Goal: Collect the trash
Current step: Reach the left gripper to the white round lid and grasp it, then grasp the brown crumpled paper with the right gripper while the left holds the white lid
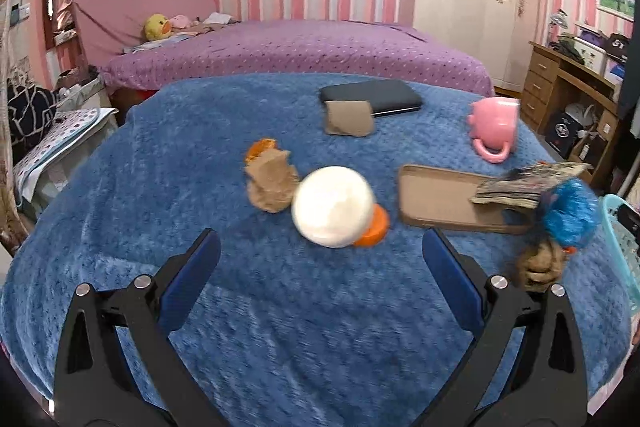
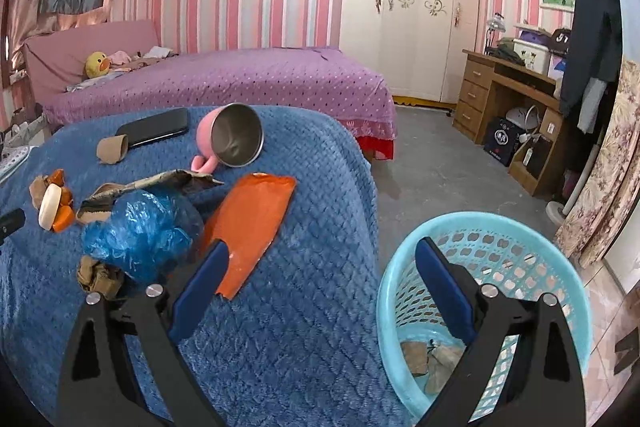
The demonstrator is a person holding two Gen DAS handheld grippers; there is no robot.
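In a bedroom with pink striped walls, a table covered by a blue quilted blanket (image 1: 260, 307) stands in front of a bed with a purple spread (image 1: 304, 47). A white wardrobe (image 2: 404, 27) and a wooden desk (image 2: 504, 99) are along the right side, and the floor is grey.

On the blanket lie many things. A white round object (image 1: 333, 211) rests on an orange peel (image 1: 376, 227), touching a crumpled brown paper (image 1: 272, 183) on its left. Further back, a dark phone (image 1: 376, 95) lies flat with a brown cardboard tube (image 1: 349, 117) against its front edge, and a pink mug (image 2: 230, 141) lies on its side with the metal inside facing the right camera. A phone case (image 2: 250, 223), orange from the right view, lies near the table edge; a blue plastic bag (image 2: 140, 231), wrinkled and shiny, sits just beside it, with a crushed printed wrapper (image 2: 160, 183) behind it and a small brown paper wad (image 2: 98, 277) in front.

A light blue basket (image 2: 560, 267) stands on the floor just beside the table, with some brown paper pieces (image 2: 432, 363) at its bottom.

The left gripper (image 1: 320, 259) hovers above the blanket, fingers spread wide and holding nothing. The right gripper (image 2: 320, 267) is also spread wide and empty, one finger over the table edge, the other over the basket
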